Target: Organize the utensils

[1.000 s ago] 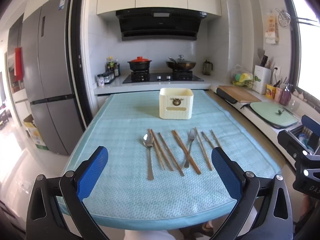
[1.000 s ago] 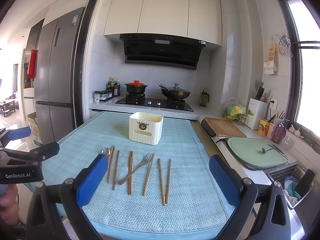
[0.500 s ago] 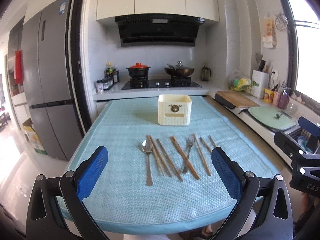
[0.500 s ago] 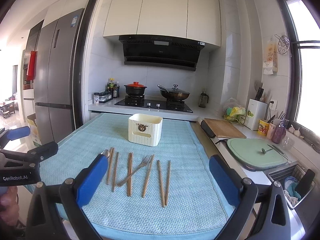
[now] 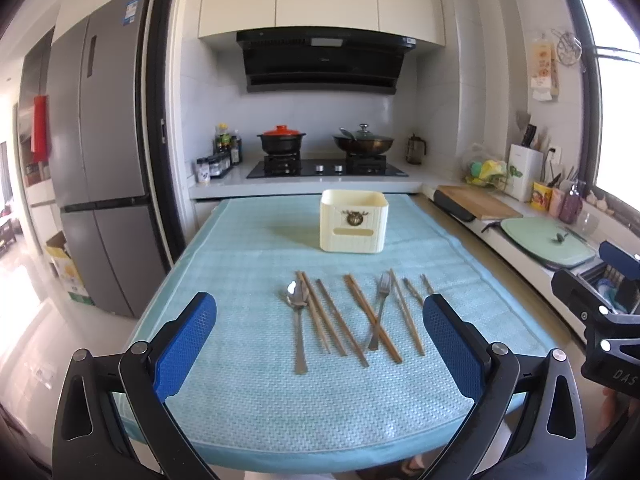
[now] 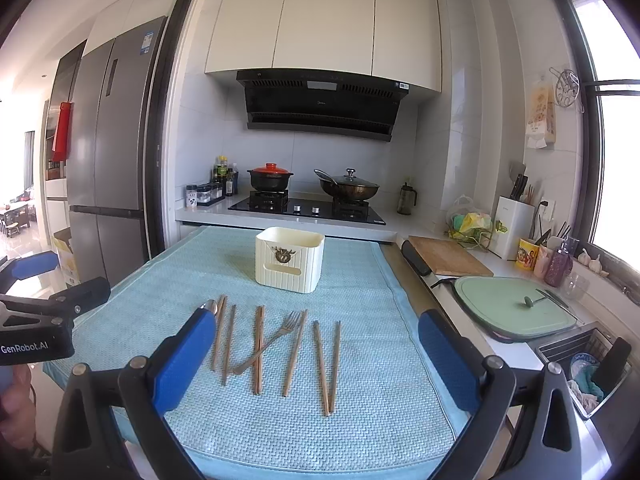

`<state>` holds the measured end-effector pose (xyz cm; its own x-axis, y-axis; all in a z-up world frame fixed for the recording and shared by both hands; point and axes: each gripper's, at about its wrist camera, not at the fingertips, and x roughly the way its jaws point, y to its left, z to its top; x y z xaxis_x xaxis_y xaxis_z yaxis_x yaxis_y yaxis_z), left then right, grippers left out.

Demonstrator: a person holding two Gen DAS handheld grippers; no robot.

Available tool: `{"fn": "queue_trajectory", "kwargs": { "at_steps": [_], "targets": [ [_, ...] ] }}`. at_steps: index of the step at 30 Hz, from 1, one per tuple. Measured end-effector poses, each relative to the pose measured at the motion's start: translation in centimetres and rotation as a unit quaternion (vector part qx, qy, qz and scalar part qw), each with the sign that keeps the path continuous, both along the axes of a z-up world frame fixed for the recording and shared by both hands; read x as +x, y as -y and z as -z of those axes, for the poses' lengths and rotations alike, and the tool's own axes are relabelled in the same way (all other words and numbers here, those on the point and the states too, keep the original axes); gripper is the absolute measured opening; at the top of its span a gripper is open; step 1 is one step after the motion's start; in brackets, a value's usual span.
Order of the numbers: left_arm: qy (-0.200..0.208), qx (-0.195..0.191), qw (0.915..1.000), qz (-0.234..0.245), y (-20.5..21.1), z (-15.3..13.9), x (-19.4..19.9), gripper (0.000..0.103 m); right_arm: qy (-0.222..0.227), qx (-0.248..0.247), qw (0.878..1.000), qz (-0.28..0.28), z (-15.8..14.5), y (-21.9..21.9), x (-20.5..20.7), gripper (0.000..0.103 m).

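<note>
Table covered by a light blue mat [image 5: 248, 408]
A cream holder [image 5: 354, 221] is set at its far middle; a spoon [image 5: 298, 320], a fork [image 5: 380, 312] and wooden chopsticks [image 5: 360, 320] are laid nearer

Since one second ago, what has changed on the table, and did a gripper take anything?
Only the cameras shifted: the left view tilted up a little, so the table sits lower. Nothing was taken or let go. The left gripper and right gripper stay open and empty. The spoon, fork, chopsticks and cream holder lie as before.
</note>
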<state>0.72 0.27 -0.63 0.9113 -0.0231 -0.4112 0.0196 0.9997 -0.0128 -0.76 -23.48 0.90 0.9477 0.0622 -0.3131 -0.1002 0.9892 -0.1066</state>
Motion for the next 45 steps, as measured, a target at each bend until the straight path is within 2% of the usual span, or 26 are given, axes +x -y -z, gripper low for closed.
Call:
{"fn": "queue_trajectory", "kwargs": {
  "at_steps": [10, 18, 26, 29, 36, 45],
  "targets": [
    [-0.011, 0.000, 0.9999, 0.003, 0.1, 0.5, 0.7, 0.103, 0.008, -0.014, 1.000, -0.004, -0.1, -0.1, 0.7, 0.103],
    [-0.013, -0.012, 0.9997, 0.018, 0.1, 0.6, 1.1, 0.103, -0.002, 0.008, 1.000, -0.013, 0.5, 0.3, 1.4, 0.103],
    [-0.038, -0.025, 0.9989, 0.013, -0.5, 1.2, 2.4, 0.103, 0.003, 0.005, 1.000, -0.017, 0.7, 0.5, 2.0, 0.103],
    [-0.048, -0.014, 0.9986, 0.017, -0.5, 1.6, 2.9, 0.103, 0.003, 0.022, 1.000, -0.018, 0.6, 0.9, 2.2, 0.103],
    [-0.067, 0.051, 0.9964, -0.010, 0.5, 2.7, 3.7, 0.103, -0.018, 0.059, 0.998, -0.017, 1.4, 2.3, 3.3, 0.103],
    [-0.063, 0.030, 0.9972, 0.025, 0.0, 2.8, 4.4, 0.103, -0.056, 0.070, 0.995, -0.035, 2.8, 2.3, 4.8, 0.103]
  ]
}}
